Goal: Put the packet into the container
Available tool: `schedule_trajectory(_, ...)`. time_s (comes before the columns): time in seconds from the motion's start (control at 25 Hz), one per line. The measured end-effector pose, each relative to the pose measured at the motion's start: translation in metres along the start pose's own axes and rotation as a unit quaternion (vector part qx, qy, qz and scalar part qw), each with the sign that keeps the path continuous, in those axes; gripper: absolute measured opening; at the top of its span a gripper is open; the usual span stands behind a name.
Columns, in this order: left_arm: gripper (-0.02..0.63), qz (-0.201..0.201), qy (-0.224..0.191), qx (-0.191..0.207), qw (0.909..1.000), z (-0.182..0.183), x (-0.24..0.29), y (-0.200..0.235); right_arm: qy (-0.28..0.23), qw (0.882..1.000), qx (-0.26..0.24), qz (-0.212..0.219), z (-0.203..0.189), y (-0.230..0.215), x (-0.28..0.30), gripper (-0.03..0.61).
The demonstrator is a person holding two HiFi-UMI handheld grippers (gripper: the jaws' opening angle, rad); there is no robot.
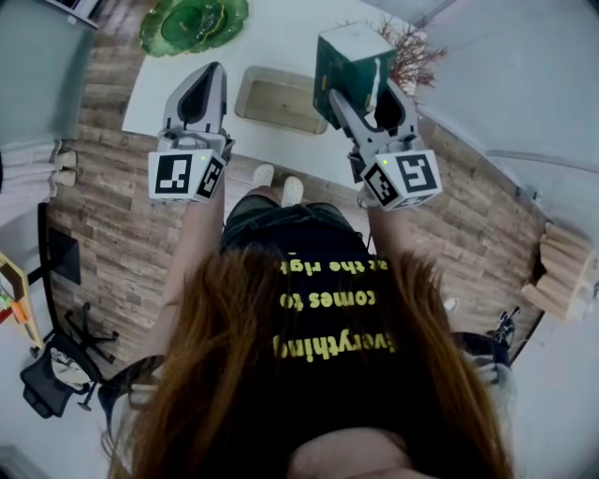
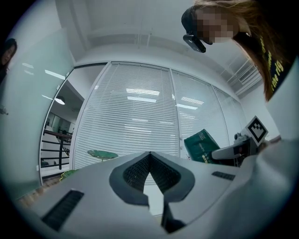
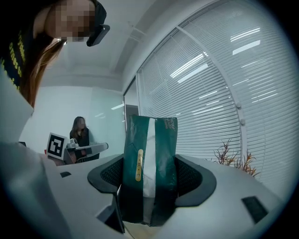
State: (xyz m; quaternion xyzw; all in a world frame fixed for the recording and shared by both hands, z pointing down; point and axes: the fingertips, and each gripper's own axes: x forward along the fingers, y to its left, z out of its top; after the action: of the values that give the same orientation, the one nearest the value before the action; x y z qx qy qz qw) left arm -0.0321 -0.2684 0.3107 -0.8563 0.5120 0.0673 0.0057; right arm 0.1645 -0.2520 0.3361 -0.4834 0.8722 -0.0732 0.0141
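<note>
Two grippers are up over the tabletop [image 1: 281,37] edge in the head view. The right gripper [image 1: 360,94] has the packet [image 1: 351,56]: dark green with a white stripe down the face. In the right gripper view its fingers [image 3: 189,179] clamp the packet [image 3: 159,149] from both sides, pads pressed on it, packet upright and sticking well above them. The packet is in the air, just beside the right end of the container [image 1: 276,101], not in it. The container is a shallow beige tray sitting on the tabletop between the two grippers.

The left gripper [image 1: 208,75] is left of the container. In the left gripper view its fingers [image 2: 135,170] meet at the tips with nothing between them.

A green dish [image 1: 192,23] is at the far left of the tabletop, and a dried plant [image 1: 412,51] is behind the packet. A seated person [image 3: 80,130] is in the background of the right gripper view.
</note>
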Motion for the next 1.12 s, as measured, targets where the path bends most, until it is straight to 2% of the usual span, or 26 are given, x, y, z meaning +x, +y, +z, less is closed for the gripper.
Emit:
schedule_trajectory(0.32, 0.000, -0.012, 0.008, 0.007, 0.9999, -0.004, 0.013, 0.023, 0.016, 1.000, -0.011, -0.004, 0.000, -0.002, 0.024, 0.322)
schedule_trajectory(0.52, 0.000, -0.019, 0.011, 0.011, 0.9997, -0.008, 0.021, 0.036, 0.052, 0.997, -0.052, 0.001, -0.006, -0.002, 0.036, 0.322)
schedule_trajectory(0.76, 0.000, -0.028, 0.013, 0.010, 0.9995, -0.012, 0.028, 0.047, 0.123, 0.985, -0.114, 0.030, -0.025, 0.006, 0.048, 0.322)
schedule_trajectory(1.12, 0.000, -0.033, 0.014, 0.002, 0.9994, -0.017, 0.032, 0.057, 0.230, 0.963, -0.113, 0.085, -0.070, 0.014, 0.070, 0.322)
